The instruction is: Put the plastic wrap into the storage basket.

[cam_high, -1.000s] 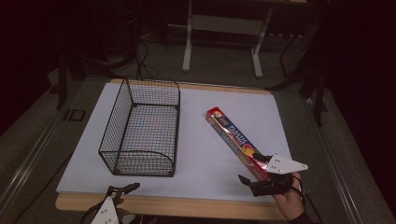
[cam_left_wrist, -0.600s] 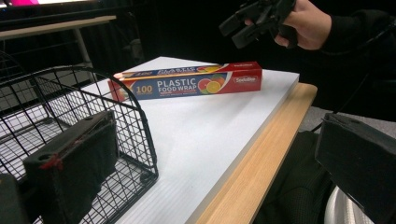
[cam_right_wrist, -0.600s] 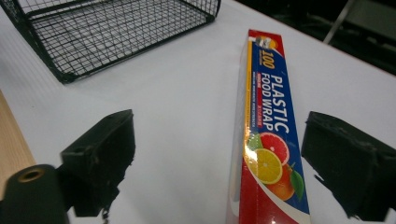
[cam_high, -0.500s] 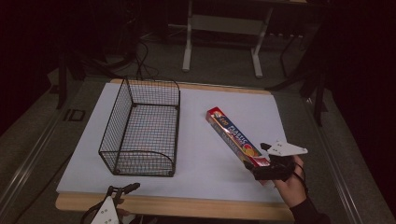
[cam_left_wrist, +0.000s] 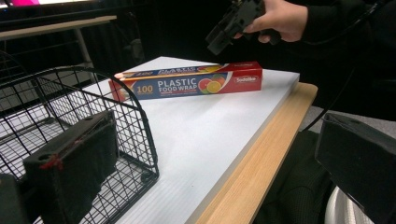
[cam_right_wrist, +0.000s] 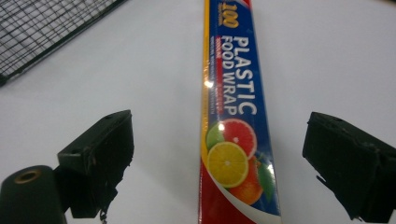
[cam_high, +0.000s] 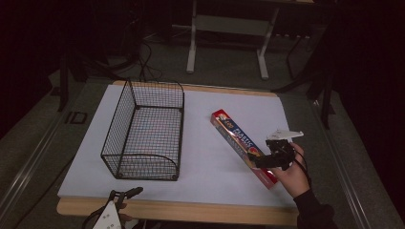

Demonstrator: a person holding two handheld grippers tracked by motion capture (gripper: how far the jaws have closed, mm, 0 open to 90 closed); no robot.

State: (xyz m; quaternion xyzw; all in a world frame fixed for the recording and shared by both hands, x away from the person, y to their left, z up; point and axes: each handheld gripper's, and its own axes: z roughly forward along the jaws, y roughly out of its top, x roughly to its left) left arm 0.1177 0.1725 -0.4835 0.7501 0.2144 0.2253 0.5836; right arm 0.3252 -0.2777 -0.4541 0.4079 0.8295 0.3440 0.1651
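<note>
Left gripper (cam_high: 125, 194) sits at the near table edge, low left in the high view, just short of the basket's near wall. Jaws stand wide, nothing between them. In the left gripper view one jaw overlaps the basket's (cam_left_wrist: 70, 116) rounded near corner; touch or gap, can't tell.

Basket (cam_high: 145, 131): black wire, upright, open top, on the left half of the white sheet (cam_high: 205, 143). Its left wall runs close to the sheet's left edge, so little room there. Far end sits near the sheet's far edge.

Between basket and box: a bare strip of sheet, widest toward the near edge. Wooden table lip (cam_high: 191, 212) shows along the near side past the sheet.

Box (cam_high: 239, 140) of plastic food wrap lies flat on the right half, diagonal, far end pointing up-left toward the basket, near end close to the sheet's near-right corner. Well apart from the basket.

Right gripper (cam_high: 260, 162) hovers over the box's near end, held by a hand (cam_high: 293, 174). Jaws have just been opening and now stand wide, straddling the box (cam_right_wrist: 231, 135) with clear gaps both sides, pads not touching it.

Right of the box: a narrow band of sheet, then its right edge.
</note>
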